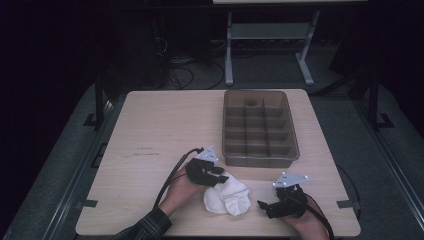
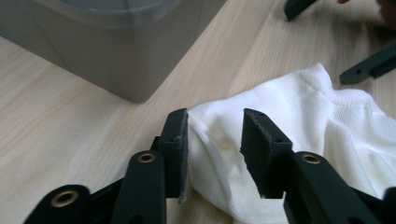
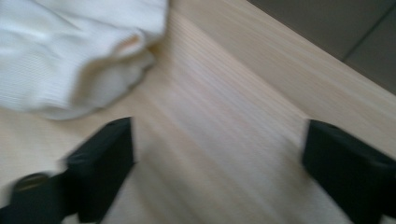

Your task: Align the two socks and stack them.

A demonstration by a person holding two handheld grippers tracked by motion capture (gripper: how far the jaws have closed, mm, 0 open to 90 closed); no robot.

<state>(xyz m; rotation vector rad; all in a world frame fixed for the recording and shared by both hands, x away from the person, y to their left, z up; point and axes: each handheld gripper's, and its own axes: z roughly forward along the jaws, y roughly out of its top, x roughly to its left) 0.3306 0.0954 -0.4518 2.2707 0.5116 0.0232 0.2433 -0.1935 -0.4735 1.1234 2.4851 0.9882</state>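
Observation:
A crumpled white cloth [image 1: 227,197] lies on the wooden table [image 1: 165,125] near its front edge, between my two grippers. My left gripper [image 1: 223,177] reaches onto the cloth's left end. In the left gripper view the cloth [image 2: 327,116] has its near edge between the jaws of the left gripper [image 2: 215,130]; the left pad touches that edge, and the cloth does not look pinched. My right gripper [image 1: 261,204] sits just right of the cloth, jaws wide apart. In the blurred right gripper view, the right gripper [image 3: 217,144] spans bare wood, with the cloth [image 3: 70,51] at upper left.
A grey plastic tray [image 1: 260,159] with several compartments stands behind the cloth, right of the table's middle; its corner [image 2: 135,70] is close to the left gripper. The table's front edge runs right behind the hands.

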